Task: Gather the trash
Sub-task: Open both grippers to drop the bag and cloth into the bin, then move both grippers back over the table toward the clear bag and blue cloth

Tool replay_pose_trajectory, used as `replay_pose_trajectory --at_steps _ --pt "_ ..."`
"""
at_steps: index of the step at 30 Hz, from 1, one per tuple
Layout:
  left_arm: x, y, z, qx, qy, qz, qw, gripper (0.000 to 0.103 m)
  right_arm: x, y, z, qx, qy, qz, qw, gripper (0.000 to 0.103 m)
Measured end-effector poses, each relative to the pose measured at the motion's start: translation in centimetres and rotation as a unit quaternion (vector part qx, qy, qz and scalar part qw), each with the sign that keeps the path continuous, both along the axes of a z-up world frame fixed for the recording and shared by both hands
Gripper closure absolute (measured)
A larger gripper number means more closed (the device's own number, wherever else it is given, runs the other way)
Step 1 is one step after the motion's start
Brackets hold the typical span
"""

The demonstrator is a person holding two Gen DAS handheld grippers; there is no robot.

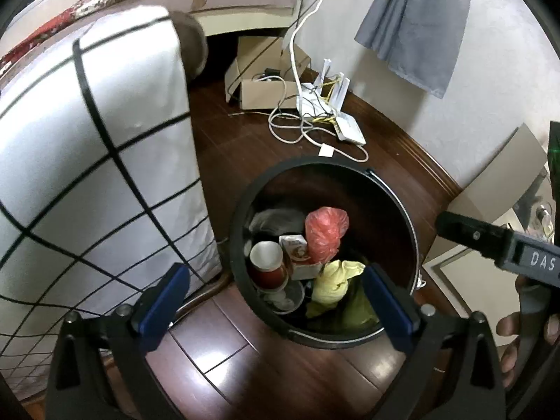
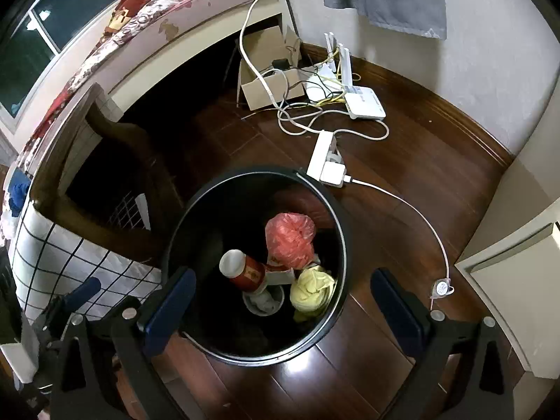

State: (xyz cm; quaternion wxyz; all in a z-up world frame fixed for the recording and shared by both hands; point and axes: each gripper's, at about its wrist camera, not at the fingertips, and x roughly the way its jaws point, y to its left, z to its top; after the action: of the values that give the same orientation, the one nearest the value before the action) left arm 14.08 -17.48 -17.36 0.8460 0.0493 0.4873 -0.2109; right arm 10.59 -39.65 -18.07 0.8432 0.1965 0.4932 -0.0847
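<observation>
A black round trash bin point(image 1: 245, 203) stands on the dark wood floor; it also shows in the right wrist view point(image 2: 182, 217). Inside lie a red plastic bag point(image 1: 325, 234), a yellow crumpled wrapper point(image 1: 332, 280), a red paper cup point(image 1: 267, 262), a small carton point(image 1: 295, 246) and a clear lid. The same red bag point(image 2: 288, 239), yellow wrapper point(image 2: 311, 292) and cup point(image 2: 243, 267) show in the right wrist view. My left gripper point(image 1: 276, 304) is open and empty above the bin's near rim. My right gripper point(image 2: 280, 308) is open and empty above the bin.
A white grid-patterned mattress point(image 1: 87, 161) stands left of the bin. A cardboard box point(image 2: 269, 84), a white router point(image 2: 364, 103), a power strip point(image 2: 325, 161) and loose cables lie on the floor behind. A grey cloth point(image 1: 416, 24) hangs on the wall. A cabinet point(image 2: 518, 280) stands right.
</observation>
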Motion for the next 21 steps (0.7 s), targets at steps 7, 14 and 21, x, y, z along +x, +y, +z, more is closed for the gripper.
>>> replay_pose_trajectory --at_steps 7,14,21 --pt "-0.8 0.7 1.8 0.005 -0.023 0.004 0.9997 0.003 -0.8 0.5 1.3 -0.013 -0.012 0.004 1.000 0.002" --pt "-1.1 1.6 2.8 0.006 -0.034 0.010 0.9993 0.003 -1.4 1.5 3.3 -0.034 -0.028 0.015 0.999 0.001" --pt "-1.8 2.8 4.3 -0.001 -0.047 0.018 0.9987 0.003 -1.8 2.8 4.5 -0.050 -0.035 0.028 0.998 0.001"
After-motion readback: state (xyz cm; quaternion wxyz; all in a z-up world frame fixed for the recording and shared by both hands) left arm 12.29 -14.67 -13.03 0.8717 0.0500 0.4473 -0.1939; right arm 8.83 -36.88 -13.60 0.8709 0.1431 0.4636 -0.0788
